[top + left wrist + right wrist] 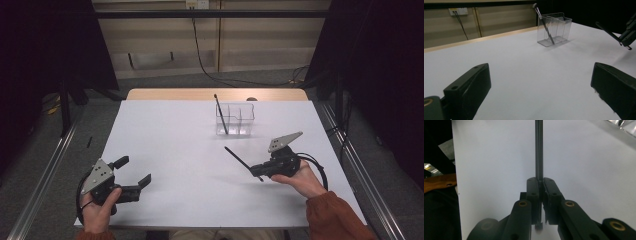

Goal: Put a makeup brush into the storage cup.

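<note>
Nearest the high camera are my two hands at the bottom edge of the white table [190, 200]. Going left to right: my left claw [134, 172] sits at about 8 o'clock on the table, jaws spread wide with nothing between them, idle; in the left gripper view its two black jaws stand well apart over bare table.

Further right, my right claw [256, 171] at about 4 o'clock is pressed together on a thin dark stick, a slim brush or pen by the look of it [237, 157]. In the right gripper view the rod [539, 150] runs straight out from between the shut pads, with a short stub poking out behind them.

What my next move turns on, as I judge it: the clear plastic organizer [236, 120] lies toward 11 o'clock from my right claw, near but apart, and the held stick's long axis already points up-left, aiming left of the box. A second stick [220, 114] leans in its left compartment, head toward 11 o'clock. My right hand is far nearer the box than my left, so I would tip the stick upright and carry it over the rim.

Hard to make out: the held stick's far tip is cut off in the right gripper view, and the organizer's clear dividers blur together, so I count compartments uncertainly.
</note>
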A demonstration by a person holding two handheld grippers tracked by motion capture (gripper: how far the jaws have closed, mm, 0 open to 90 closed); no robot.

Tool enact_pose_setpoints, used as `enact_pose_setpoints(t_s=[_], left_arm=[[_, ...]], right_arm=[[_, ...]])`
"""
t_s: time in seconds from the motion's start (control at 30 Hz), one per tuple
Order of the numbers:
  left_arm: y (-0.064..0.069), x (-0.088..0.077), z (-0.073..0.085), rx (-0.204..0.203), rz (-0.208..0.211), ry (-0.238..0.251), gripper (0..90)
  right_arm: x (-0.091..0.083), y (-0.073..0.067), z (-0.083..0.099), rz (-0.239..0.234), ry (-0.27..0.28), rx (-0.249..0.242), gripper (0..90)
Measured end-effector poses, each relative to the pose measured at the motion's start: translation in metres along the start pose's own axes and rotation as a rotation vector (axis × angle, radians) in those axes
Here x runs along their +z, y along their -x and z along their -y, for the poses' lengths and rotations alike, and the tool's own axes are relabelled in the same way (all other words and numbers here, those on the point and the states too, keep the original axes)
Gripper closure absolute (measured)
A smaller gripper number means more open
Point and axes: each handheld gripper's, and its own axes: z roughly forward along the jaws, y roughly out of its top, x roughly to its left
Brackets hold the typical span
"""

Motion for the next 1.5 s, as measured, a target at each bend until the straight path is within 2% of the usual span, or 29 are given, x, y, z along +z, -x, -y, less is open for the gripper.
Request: enact_pose_setpoints(t_s=[0.13,0.2,0.37,0.5,0.77,0.83,0.93,1.13,1.3,1.37,1.5], left_arm=[[0.002,0.000,-0.001,-0.008,0.012,-0.005,2.8],[0.005,0.000,-0.001,0.001,0.021,-0.005,2.8],[0.007,0.003,-0.003,0.005,0.031,-0.005,2.8],[0.008,0.004,-0.005,0.001,0.040,-0.006,2.7],[0.010,0.011,-0.015,0.030,0.066,-0.012,2.7],[0.013,0.013,-0.018,0.051,0.076,-0.014,2.6],[0.018,0.017,-0.022,0.062,0.096,-0.014,2.7],[0.023,0.025,-0.028,0.075,0.127,-0.023,2.7],[0.025,0.031,-0.033,0.063,0.174,-0.039,2.7],[0.028,0.033,-0.034,0.075,0.177,-0.048,2.7],[0.036,0.038,-0.036,0.112,0.225,-0.083,2.7]], right_arm=[[-0.005,-0.002,-0.003,-0.008,0.044,0.001,84.2],[-0.007,-0.004,-0.005,-0.014,0.066,-0.002,84.1],[-0.010,-0.007,-0.012,-0.023,0.088,-0.017,84.1],[-0.007,-0.009,-0.018,-0.035,0.083,-0.034,84.1],[-0.001,-0.016,-0.039,-0.046,0.047,-0.097,84.1],[0.002,-0.019,-0.044,-0.049,0.025,-0.117,84.1],[0.008,-0.024,-0.049,-0.058,-0.016,-0.146,84.1],[0.021,-0.032,-0.058,-0.080,-0.140,-0.222,84.1],[0.025,-0.033,-0.064,-0.086,-0.165,-0.237,84.1],[0.027,-0.033,-0.065,-0.087,-0.186,-0.247,84.1],[0.031,-0.035,-0.069,-0.098,-0.233,-0.270,84.2]])
